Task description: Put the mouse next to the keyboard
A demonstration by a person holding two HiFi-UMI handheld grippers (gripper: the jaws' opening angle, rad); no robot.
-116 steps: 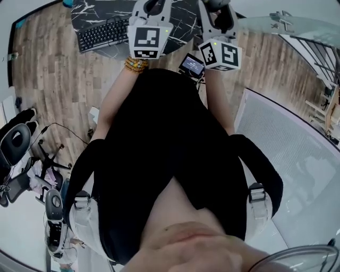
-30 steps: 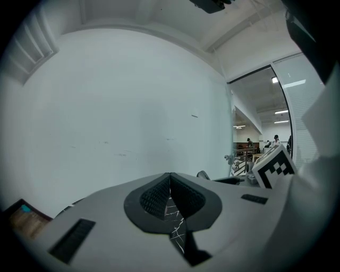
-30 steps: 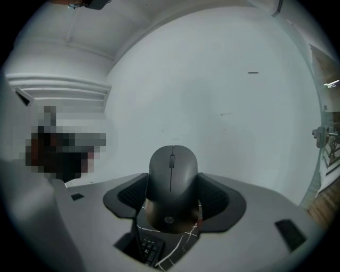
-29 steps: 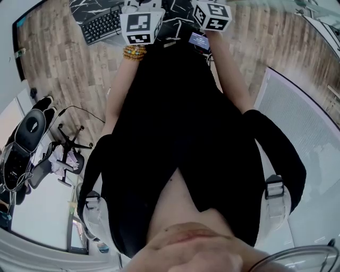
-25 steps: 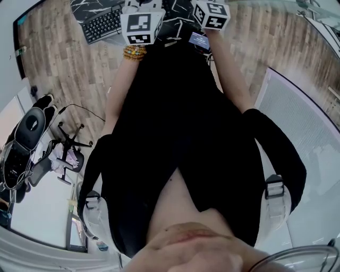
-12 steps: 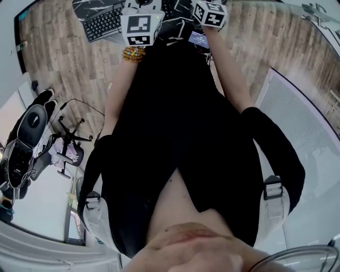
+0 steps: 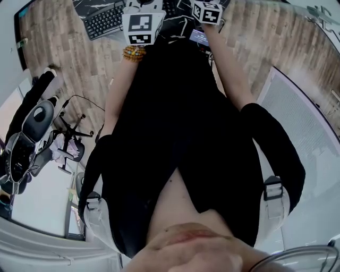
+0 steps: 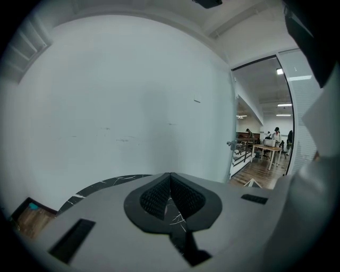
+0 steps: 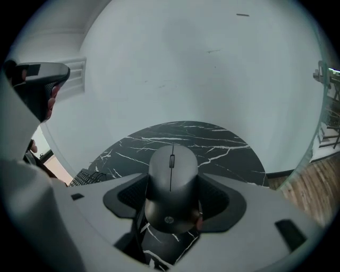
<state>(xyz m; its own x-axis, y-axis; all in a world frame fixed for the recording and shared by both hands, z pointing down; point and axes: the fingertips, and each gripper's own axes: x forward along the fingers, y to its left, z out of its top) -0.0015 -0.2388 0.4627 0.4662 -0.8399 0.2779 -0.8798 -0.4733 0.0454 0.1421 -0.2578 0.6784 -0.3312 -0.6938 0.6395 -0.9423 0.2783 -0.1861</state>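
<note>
A dark grey mouse (image 9: 171,186) sits clamped between the black pads of my right gripper (image 9: 171,204), its scroll wheel pointing away from me. It hangs above a round black marble table (image 9: 212,141). The black keyboard (image 7: 103,18) lies on the table's left part and shows in the right gripper view as the keyboard's corner (image 9: 85,177). My left gripper (image 8: 170,197) is shut with nothing between its pads. In the head view only the two marker cubes show, the left cube (image 7: 142,26) and the right cube (image 7: 207,11); the jaws are cut off by the top edge.
A white wall stands right behind the table. Wooden floor (image 7: 48,48) surrounds it. Office chairs (image 7: 29,138) stand at the left, a glass partition (image 7: 308,111) at the right. The person's black shirt fills the middle of the head view.
Both marker cubes have slid up to the top edge of the head view, toward the table. The mouse stays in the right gripper. The chairs at the left have shifted in view.
</note>
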